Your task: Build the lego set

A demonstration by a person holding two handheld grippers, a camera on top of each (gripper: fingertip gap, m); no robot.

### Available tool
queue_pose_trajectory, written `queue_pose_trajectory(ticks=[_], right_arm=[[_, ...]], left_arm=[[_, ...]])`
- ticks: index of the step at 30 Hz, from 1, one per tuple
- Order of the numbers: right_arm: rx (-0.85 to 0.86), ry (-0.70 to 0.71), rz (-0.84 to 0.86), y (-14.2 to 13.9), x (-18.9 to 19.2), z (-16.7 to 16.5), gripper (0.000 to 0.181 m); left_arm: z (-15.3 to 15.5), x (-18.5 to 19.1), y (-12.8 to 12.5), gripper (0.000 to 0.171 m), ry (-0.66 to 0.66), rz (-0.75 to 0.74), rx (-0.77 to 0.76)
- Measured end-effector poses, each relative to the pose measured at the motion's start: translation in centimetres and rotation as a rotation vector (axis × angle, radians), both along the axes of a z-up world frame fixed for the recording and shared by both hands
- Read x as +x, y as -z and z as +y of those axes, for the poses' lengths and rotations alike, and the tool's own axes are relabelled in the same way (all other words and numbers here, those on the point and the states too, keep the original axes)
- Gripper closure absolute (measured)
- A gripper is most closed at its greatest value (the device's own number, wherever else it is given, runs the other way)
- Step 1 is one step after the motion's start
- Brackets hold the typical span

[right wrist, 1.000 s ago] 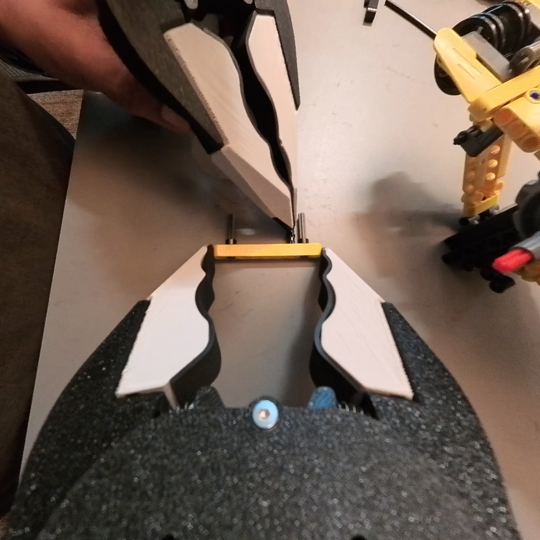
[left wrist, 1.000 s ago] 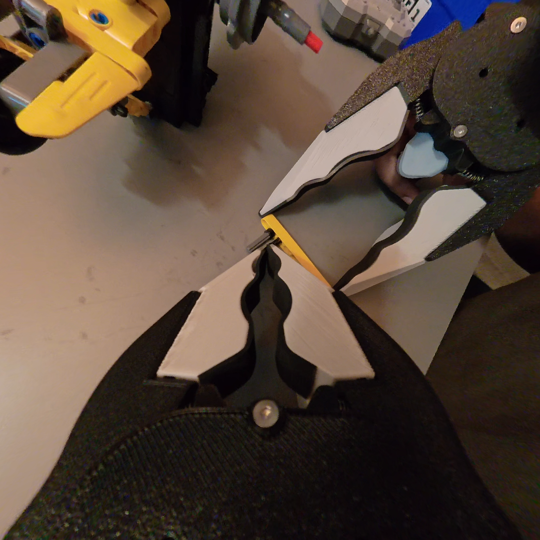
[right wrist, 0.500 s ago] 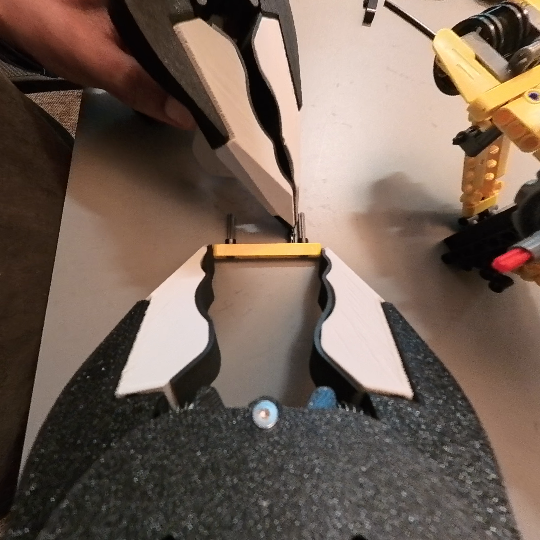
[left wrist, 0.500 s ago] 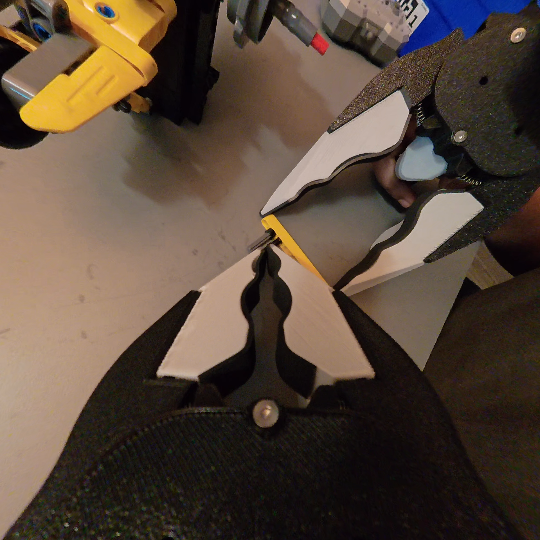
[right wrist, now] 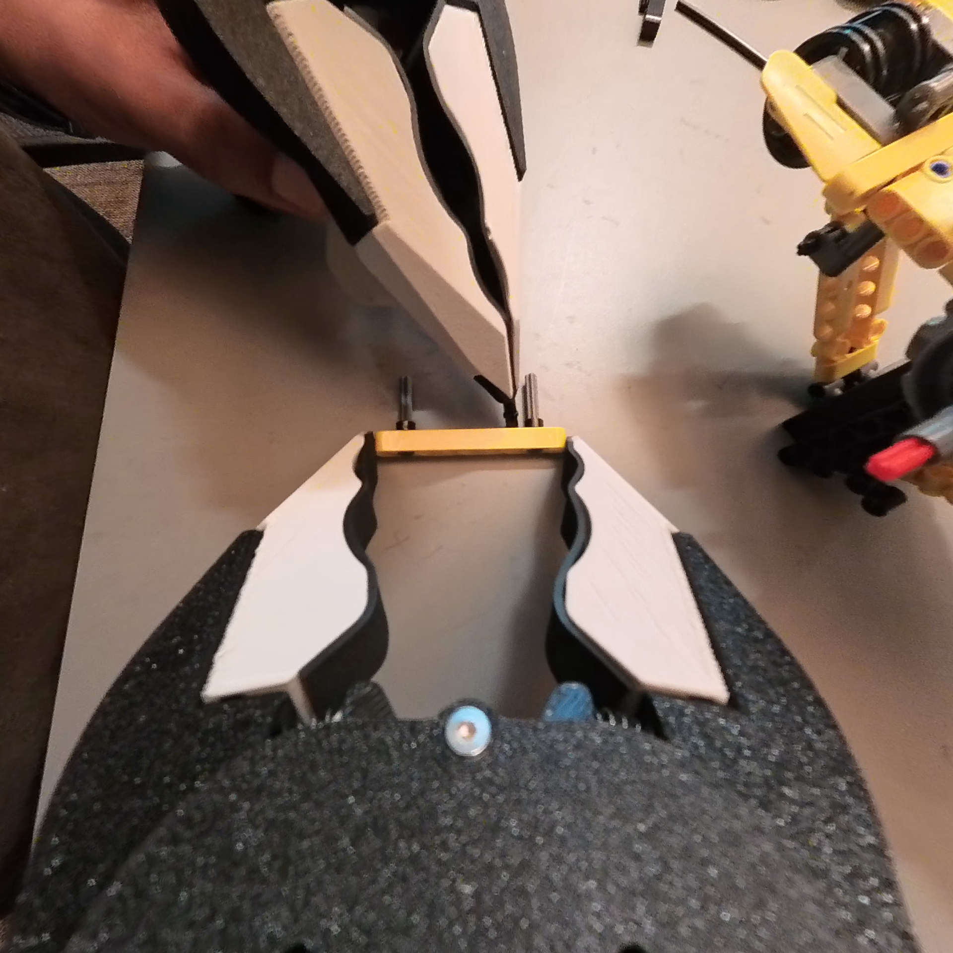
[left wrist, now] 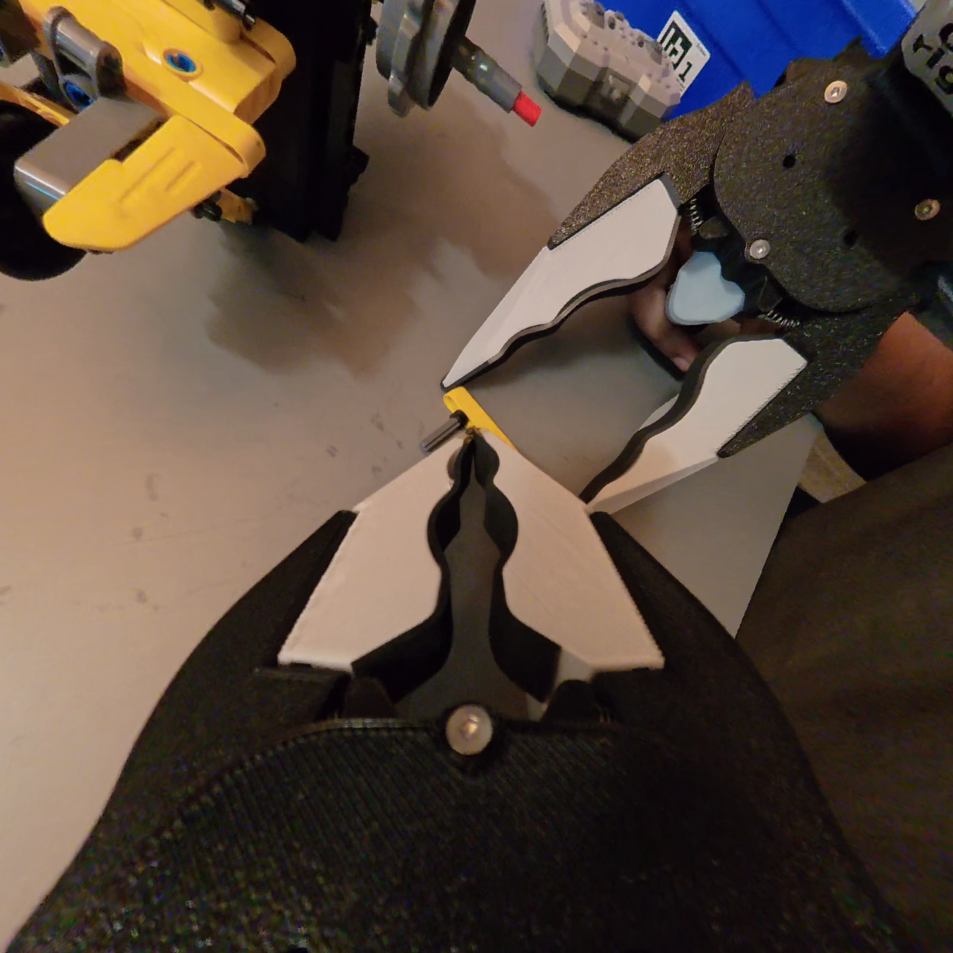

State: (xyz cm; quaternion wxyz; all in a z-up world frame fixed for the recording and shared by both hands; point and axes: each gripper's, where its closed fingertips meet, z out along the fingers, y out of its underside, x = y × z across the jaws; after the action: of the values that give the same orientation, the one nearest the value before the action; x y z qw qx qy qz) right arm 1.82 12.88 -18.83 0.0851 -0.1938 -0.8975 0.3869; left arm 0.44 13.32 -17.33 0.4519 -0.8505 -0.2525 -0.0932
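Note:
My right gripper (right wrist: pixel 467 456) is shut on a flat yellow beam (right wrist: pixel 468 441), pinching it end to end just above the grey table (right wrist: pixel 619 247). Two dark pins (right wrist: pixel 531 399) stand out of the beam's far side. My left gripper (left wrist: pixel 470 444) is shut, its tips against the beam (left wrist: pixel 472 412) beside one pin (left wrist: pixel 439 436). In the right wrist view the left gripper (right wrist: pixel 509 374) comes down from above and pinches a small black pin (right wrist: pixel 497 394) at the beam's right end. The right gripper (left wrist: pixel 515 438) also shows in the left wrist view.
A yellow and black brick-built vehicle model (left wrist: pixel 154 134) (right wrist: pixel 845 206) stands on the table, with a grey axle tipped in red (left wrist: pixel 526 109) (right wrist: pixel 900 459). A grey block (left wrist: pixel 603 77) and a blue bin (left wrist: pixel 804 31) sit behind. The table edge (left wrist: pixel 763 557) runs close by. Left and right tips are no more than a few centimetres apart.
The left gripper has lifted and tilted slightly at the beam's right end, and the small black pin now shows at its tips. The right gripper and the beam have stayed still.

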Motion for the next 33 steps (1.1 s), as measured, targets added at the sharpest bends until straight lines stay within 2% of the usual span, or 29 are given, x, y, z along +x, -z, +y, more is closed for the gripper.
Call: queue_pose_trajectory(ticks=[6,17,26,33], right_arm=[[0.001,0.000,0.001,0.0,0.0,0.0,0.109],[-0.001,-0.001,-0.001,0.0,0.0,0.0,0.109],[0.016,0.083,0.062,-0.4,-0.2,0.9,0.109],[-0.091,0.235,0.250,-3.8,-0.2,0.8,0.109]], left_arm=[[-0.3,-0.2,0.8,0.171,-0.024,0.009,-0.056],[-0.2,0.1,0.1,0.171,-0.005,-0.009,-0.001],[-2.0,0.9,-1.7,0.148,-0.031,0.031,0.087],[-1.4,2.6,-3.7,0.125,-0.051,-0.064,0.230]])
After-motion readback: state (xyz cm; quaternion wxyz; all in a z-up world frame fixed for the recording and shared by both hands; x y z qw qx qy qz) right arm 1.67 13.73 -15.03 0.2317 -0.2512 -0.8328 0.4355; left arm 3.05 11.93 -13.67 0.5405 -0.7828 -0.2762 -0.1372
